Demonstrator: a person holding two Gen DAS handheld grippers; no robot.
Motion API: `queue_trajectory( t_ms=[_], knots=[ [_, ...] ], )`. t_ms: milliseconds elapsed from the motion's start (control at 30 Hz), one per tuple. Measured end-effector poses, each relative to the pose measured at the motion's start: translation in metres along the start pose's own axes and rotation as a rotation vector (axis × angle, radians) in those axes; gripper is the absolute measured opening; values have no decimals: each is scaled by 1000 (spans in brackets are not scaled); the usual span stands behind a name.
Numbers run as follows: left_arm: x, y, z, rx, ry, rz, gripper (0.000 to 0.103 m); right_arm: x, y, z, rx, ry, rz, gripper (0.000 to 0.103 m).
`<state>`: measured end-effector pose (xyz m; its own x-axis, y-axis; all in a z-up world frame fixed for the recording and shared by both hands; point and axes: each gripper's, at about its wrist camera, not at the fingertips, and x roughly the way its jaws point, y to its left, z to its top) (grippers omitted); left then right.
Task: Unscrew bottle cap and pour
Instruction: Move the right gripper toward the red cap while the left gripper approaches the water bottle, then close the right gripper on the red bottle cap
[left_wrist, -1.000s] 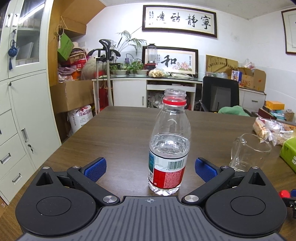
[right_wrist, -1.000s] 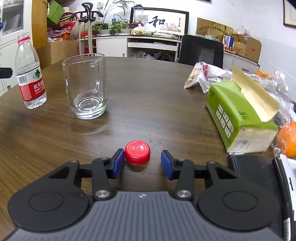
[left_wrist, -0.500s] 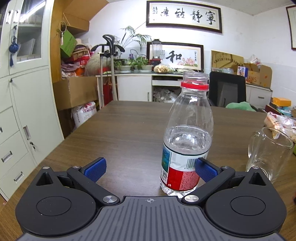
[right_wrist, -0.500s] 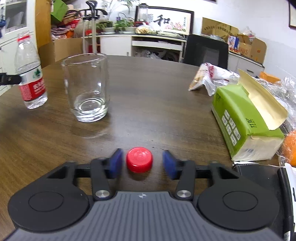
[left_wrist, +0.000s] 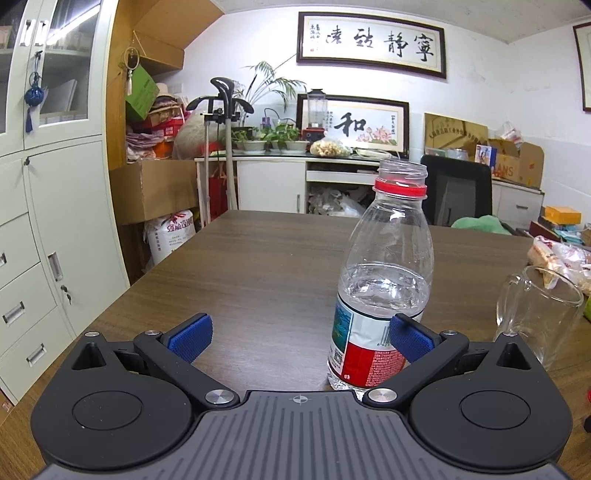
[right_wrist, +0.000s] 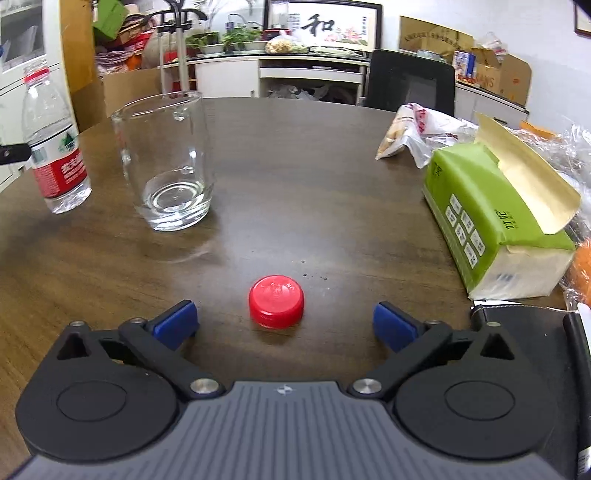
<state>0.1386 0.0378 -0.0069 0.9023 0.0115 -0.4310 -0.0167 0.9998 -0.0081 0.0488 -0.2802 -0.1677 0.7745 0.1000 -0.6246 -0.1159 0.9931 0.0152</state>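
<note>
Standing uncapped at the left of the brown wooden table (right_wrist: 332, 155), the water bottle (right_wrist: 55, 147) is about half full, with a red ring on its neck and a red-and-white label. In the left wrist view the left gripper (left_wrist: 299, 332) has its jaws spread wide around that bottle (left_wrist: 384, 288): the right blue pad (left_wrist: 410, 338) lies against or just in front of the label, while the left pad (left_wrist: 190, 336) stands well clear, so nothing is clamped. Just right of the bottle stands an upright clear glass (right_wrist: 166, 162), empty apart from a trace at the bottom.

Further right and nearer the camera, the red bottle cap (right_wrist: 276, 301) lies flat on the table, top up. The right gripper (right_wrist: 284, 323) has its jaws opening, now very wide, with the cap between the two blue pads (right_wrist: 175, 323) and touching neither.

To the right sit a crumpled plastic snack bag (right_wrist: 417, 129) and, nearer, an opened green tissue pack (right_wrist: 491, 221) with its flap raised.
</note>
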Motion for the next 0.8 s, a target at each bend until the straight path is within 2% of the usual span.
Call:
queue_trajectory(
  t_ms=[400,800],
  knots=[
    [-4,-7,-5,14,-23,-3,103,2,5,3,-16,8,42,103],
    [0,-3,-6,10,-4,-6,103,1,7,1,5,-3,4,101]
  ],
)
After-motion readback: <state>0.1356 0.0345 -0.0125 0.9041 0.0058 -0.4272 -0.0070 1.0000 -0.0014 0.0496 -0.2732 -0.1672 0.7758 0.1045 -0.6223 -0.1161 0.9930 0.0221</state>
